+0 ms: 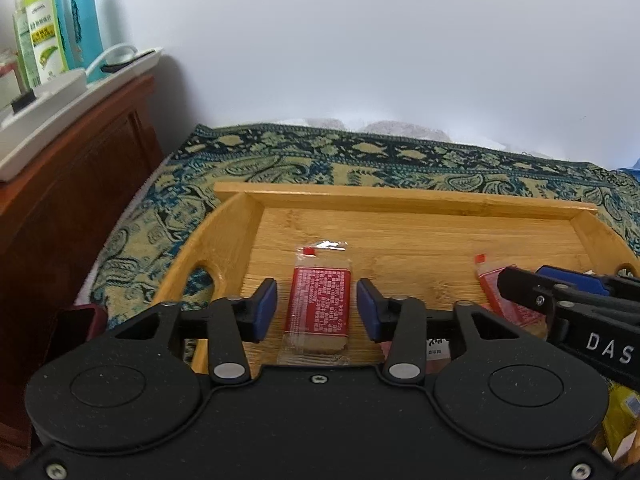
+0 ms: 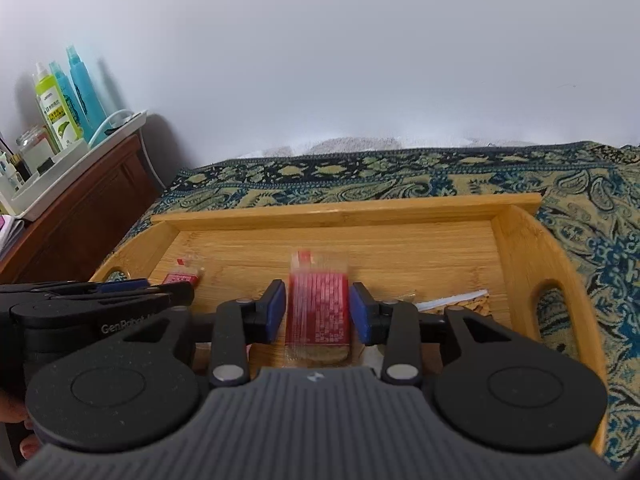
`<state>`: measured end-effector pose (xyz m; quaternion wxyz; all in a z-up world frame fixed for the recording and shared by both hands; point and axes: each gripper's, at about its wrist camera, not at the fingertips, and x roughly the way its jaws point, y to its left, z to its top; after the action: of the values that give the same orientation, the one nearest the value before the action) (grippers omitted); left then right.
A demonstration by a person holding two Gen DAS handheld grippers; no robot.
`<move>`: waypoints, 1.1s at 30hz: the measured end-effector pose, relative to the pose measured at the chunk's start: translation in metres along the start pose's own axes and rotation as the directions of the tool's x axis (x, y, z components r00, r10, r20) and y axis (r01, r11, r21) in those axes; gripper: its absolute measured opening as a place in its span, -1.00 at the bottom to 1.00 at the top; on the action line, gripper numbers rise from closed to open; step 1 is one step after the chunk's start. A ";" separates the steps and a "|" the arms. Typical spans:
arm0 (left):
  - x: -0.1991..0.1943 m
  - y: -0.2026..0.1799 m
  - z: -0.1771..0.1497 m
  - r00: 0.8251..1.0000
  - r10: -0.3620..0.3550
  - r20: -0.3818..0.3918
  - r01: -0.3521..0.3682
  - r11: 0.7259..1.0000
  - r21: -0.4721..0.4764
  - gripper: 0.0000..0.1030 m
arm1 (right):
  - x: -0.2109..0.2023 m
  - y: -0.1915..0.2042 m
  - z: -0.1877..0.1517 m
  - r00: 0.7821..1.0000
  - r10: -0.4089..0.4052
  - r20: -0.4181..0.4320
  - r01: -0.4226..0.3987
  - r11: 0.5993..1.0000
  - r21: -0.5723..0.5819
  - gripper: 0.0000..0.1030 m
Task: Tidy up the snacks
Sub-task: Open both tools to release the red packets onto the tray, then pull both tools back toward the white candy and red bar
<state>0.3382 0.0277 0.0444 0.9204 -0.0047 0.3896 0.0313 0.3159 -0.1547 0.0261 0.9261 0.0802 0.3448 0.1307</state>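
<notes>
A plain pale wall stands behind a bed or table covered by a blue and tan paisley cloth (image 1: 280, 160). To the left is a dark wooden cabinet (image 1: 80, 168) with a white tray of green and blue bottles (image 1: 52, 28) on top. On the cloth lies a shallow bamboo tray (image 1: 400, 196) with cut-out handles at both ends.

Two red snack packets in clear wrappers lie flat on the tray floor, side by side and apart, long sides pointing away from the cameras. This looks like a deliberate row, so the sorting seems under way.

The left gripper (image 1: 316, 308) hovers low over the left packet (image 1: 320, 304). Its blue pads (image 1: 266, 308) stand on either side of the packet with a clear gap at each edge, so this claw is released and grips nothing. The packet rests on the wood by its own weight.

The right gripper (image 2: 318, 308) is in the same pose over the right packet (image 2: 318, 308). Its pads (image 2: 276, 312) sit close beside the packet, seemingly without pressing, so it too reads as released. This packet looks slightly blurred, so it may be settling.

Near the tray's right handle lies another clear bag (image 2: 460, 304) with tan pieces inside, half hidden behind the right gripper. Yellow packaging (image 1: 622, 412) shows at the left view's lower right edge, outside the tray, likely still to be sorted.

Both claws point down at a slant, which suits setting flat packets down gently.
</notes>
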 end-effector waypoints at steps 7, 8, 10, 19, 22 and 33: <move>-0.037 0.004 0.001 0.999 0.011 0.039 -0.011 1.000 -0.013 0.19 | -0.034 -0.001 0.003 0.999 0.002 0.044 -0.002 1.000 -0.008 0.35; -0.043 0.004 0.000 0.999 0.012 0.048 -0.012 1.000 -0.009 0.25 | -0.041 -0.001 0.003 0.999 0.000 0.053 0.001 1.000 -0.014 0.41; -0.059 0.001 -0.002 0.998 0.013 0.068 -0.013 1.000 0.001 0.34 | -0.055 -0.002 0.003 0.997 -0.004 0.074 0.005 1.000 -0.016 0.50; -0.135 -0.011 -0.019 0.990 -0.019 0.141 0.015 0.999 0.034 0.56 | -0.123 -0.007 -0.004 0.988 0.023 0.153 -0.028 0.999 0.027 0.74; -0.157 -0.016 -0.029 0.988 -0.029 0.152 0.022 0.999 0.047 0.63 | -0.142 -0.006 -0.014 0.986 0.021 0.167 -0.024 1.000 0.012 0.75; -0.212 -0.034 -0.079 0.987 -0.094 0.127 0.086 0.994 0.068 0.76 | -0.198 -0.001 -0.056 0.981 0.027 0.194 -0.019 0.999 -0.042 0.86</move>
<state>0.1362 -0.0199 0.1407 0.9440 0.0083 0.3290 -0.0224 0.1348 -0.2111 0.1064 0.9551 0.0782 0.2492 0.1398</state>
